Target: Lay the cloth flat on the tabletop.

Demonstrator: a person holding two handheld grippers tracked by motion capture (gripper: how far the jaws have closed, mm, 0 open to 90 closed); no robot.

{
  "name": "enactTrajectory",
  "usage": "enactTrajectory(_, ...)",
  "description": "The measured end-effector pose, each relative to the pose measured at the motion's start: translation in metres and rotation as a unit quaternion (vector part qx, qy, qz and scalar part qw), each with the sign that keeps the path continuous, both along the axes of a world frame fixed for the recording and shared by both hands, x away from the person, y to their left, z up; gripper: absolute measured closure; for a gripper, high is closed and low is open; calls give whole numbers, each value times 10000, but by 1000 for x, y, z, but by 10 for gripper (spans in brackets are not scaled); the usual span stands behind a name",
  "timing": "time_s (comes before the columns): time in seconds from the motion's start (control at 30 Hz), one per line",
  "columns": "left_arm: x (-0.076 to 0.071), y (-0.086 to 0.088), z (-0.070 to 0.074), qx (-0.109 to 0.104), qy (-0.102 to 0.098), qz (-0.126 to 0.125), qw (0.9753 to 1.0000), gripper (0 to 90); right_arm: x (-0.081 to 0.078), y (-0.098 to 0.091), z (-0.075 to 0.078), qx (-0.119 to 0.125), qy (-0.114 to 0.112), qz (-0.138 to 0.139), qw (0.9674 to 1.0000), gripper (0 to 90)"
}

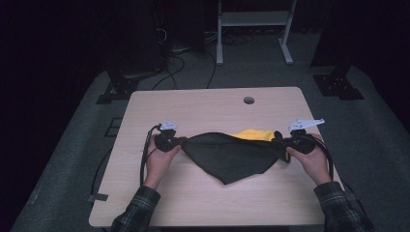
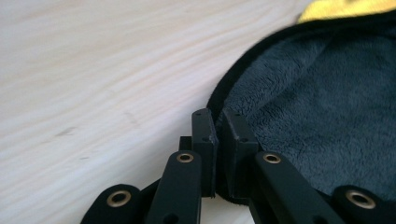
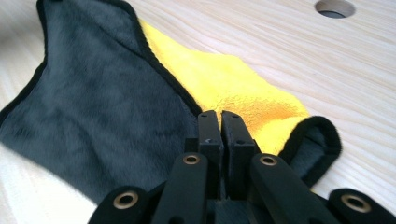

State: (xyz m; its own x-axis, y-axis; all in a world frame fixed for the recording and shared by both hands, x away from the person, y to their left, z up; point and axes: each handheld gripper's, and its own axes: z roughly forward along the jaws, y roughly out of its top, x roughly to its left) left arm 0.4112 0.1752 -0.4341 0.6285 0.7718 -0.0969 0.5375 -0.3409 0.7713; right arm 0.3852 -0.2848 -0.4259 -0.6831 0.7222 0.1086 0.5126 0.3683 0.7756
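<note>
Cloth (image 1: 232, 157), dark grey (yellow reverse): 2 corners taken, left claw (image 1: 180, 141) and right claw (image 1: 279, 140) each clamped on it; remainder sagging onto surface (image 1: 203, 104), fold unfinished.

Pale wooden table (image 1: 193, 193) with round hole (image 1: 249, 100), white frame (image 1: 254, 19) behind

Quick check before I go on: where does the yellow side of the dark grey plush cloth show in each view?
High view: yellow side peeks out behind the dark grey plush cloth, right of centre, near the right gripper.
Left gripper view: a sliver in the top right corner.
Right gripper view: centre, a band running from upper left to the jaws.
Shared landmark: the cloth's black hem.
</note>
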Motion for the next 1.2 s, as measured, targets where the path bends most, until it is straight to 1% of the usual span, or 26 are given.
enactTrajectory(0.03, 0, 3, 2, 6, -19, 29, 10000, 839, -1, 4, 1, -2, -5, 65, 10000, 869)
enactTrajectory(0.07, 1, 7, 4, 14, -61, 58, 10000, 839, -1, 4, 1, -2, -5, 65, 10000, 869)
enactTrajectory(0.1, 1, 12, 6, -14, -100, 88, 9999, 839, -1, 5, 1, -15, -22, 101, 9999, 869)
enactTrajectory(0.17, 1, 18, 10, -157, -100, 127, 9997, 841, -2, 9, 2, 13, -24, 135, 9999, 869)
enactTrajectory(0.2, 1, 19, 12, -181, -116, 128, 9997, 842, -3, 10, 4, 38, -41, 156, 9999, 869)
enactTrajectory(0.23, 1, 20, 14, -201, -120, 120, 9997, 843, -3, 11, 5, 39, -63, 165, 9998, 870)
enactTrajectory(0.3, 1, 20, 21, -309, -176, 38, 9994, 845, -3, 12, 9, 62, -137, 160, 9998, 870)
enactTrajectory(0.33, 0, 20, 29, -430, -228, -23, 9988, 846, -3, 12, 15, 127, -192, 147, 9996, 871)
enactTrajectory(0.37, 0, 20, 29, -430, -228, -23, 9988, 846, -3, 12, 15, 127, -192, 147, 9996, 871)
enactTrajectory(0.4, 0, 19, 34, -511, -266, -51, 9983, 847, -2, 12, 23, 181, -291, 138, 9993, 871)
enactTrajectory(0.43, 0, 19, 39, -555, -322, -82, 9979, 847, -2, 12, 23, 181, -291, 138, 9993, 871)
enactTrajectory(0.47, 0, 18, 47, -595, -414, -109, 9973, 847, -2, 11, 28, 216, -352, 122, 9991, 871)
enactTrajectory(0.53, 1, 17, 57, -637, -536, -134, 9964, 849, -1, 9, 42, 325, -536, 68, 9980, 871)
enactTrajectory(0.57, 2, 16, 63, -677, -595, -152, 9958, 849, -1, 9, 42, 325, -536, 68, 9980, 871)
enactTrajectory(0.67, 5, 14, 80, -742, -729, -196, 9944, 850, -1, 4, 57, 515, -702, -27, 9962, 873)
enactTrajectory(0.7, 6, 13, 89, -725, -804, -204, 9939, 850, -2, 1, 62, 569, -785, -40, 9953, 875)
enactTrajectory(0.73, 6, 13, 96, -741, -882, -214, 9931, 851, -3, -3, 73, 678, -927, -82, 9933, 880)
enactTrajectory(0.77, 5, 13, 101, -752, -941, -221, 9925, 851, -3, -3, 73, 678, -927, -82, 9933, 880)
enactTrajectory(0.8, 5, 13, 108, -774, -1012, -233, 9916, 851, -3, -4, 77, 712, -984, -93, 9926, 884)
enactTrajectory(0.83, 4, 13, 115, -787, -1091, -251, 9906, 851, -4, -6, 82, 758, -1022, -103, 9918, 887)
enactTrajectory(0.9, 2, 13, 128, -835, -1221, -264, 9886, 852, -3, -8, 93, 773, -1151, -129, 9903, 889)
enactTrajectory(0.93, 0, 13, 134, -851, -1283, -277, 9877, 852, -4, -8, 98, 770, -1177, -139, 9900, 890)
enactTrajectory(0.97, 0, 14, 137, -875, -1322, -294, 9869, 853, -4, -8, 103, 746, -1239, -140, 9894, 891)
enactTrajectory(1.07, -5, 14, 146, -948, -1434, -299, 9847, 854, -6, -8, 112, 748, -1338, -140, 9881, 892)
enactTrajectory(1.13, -8, 16, 153, -1035, -1533, -321, 9822, 854, -8, -7, 119, 746, -1441, -157, 9866, 893)
enactTrajectory(1.2, -12, 18, 160, -1093, -1617, -334, 9802, 855, -10, -7, 126, 798, -1526, -171, 9849, 893)
